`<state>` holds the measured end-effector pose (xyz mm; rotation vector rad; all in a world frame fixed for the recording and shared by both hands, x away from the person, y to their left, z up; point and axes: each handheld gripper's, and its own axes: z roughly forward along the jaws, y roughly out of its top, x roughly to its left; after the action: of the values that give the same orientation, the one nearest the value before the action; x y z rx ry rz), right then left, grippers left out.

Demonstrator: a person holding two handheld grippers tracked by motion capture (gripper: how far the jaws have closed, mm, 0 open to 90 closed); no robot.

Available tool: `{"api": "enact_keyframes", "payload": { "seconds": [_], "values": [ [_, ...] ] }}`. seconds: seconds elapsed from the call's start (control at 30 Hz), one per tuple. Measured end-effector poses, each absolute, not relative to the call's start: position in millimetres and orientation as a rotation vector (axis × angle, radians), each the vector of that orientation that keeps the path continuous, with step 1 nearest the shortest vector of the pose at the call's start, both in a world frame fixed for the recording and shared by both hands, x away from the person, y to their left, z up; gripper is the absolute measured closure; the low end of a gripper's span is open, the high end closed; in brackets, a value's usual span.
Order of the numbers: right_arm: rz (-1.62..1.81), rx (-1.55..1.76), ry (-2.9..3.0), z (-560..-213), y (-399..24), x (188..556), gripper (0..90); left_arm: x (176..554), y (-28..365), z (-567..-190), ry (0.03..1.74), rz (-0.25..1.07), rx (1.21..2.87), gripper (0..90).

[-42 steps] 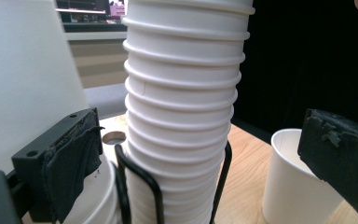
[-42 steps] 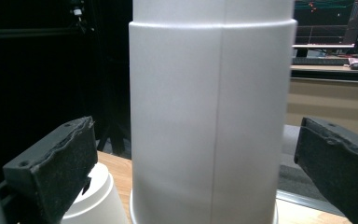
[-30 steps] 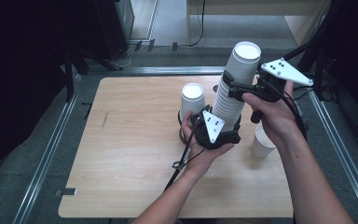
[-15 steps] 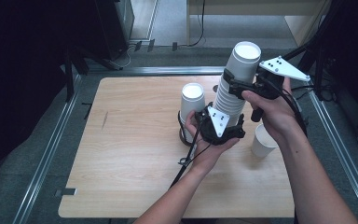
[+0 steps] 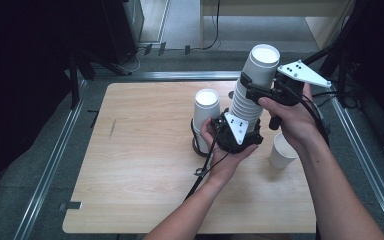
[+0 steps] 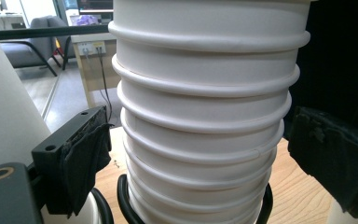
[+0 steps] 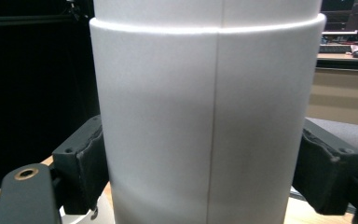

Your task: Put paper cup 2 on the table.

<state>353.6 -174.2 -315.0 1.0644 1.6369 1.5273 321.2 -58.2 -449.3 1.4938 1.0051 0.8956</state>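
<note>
Clamping the top paper cup of the tall stack, our right gripper has just been closing, and its black pads now press the cup's smooth white wall on both sides. Our left gripper sits low at the stack's ribbed base, jaws narrowing yet apart from the rolled rims. The stack stands mid-table on pale wood, a shorter cup stack at its left, a lone cup at the near right.

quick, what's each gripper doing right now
Left gripper: open around the cup stack, jaws just closing.
Right gripper: just closed on the top cup.
</note>
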Motion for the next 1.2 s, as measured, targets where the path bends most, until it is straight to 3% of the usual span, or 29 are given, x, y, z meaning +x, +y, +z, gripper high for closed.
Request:
{"api": "enact_keyframes", "payload": {
  "seconds": [0.33,1.2],
  "values": [
    [1.526,1.064,1.627,-312,-173,353,16.4,320,-58,-449,0.996,0.897,1.509,13.8],
    [1.550,1.010,1.542,-287,-170,350,17.6,319,-56,-449,0.990,0.888,1.523,16.0]
  ]
}}
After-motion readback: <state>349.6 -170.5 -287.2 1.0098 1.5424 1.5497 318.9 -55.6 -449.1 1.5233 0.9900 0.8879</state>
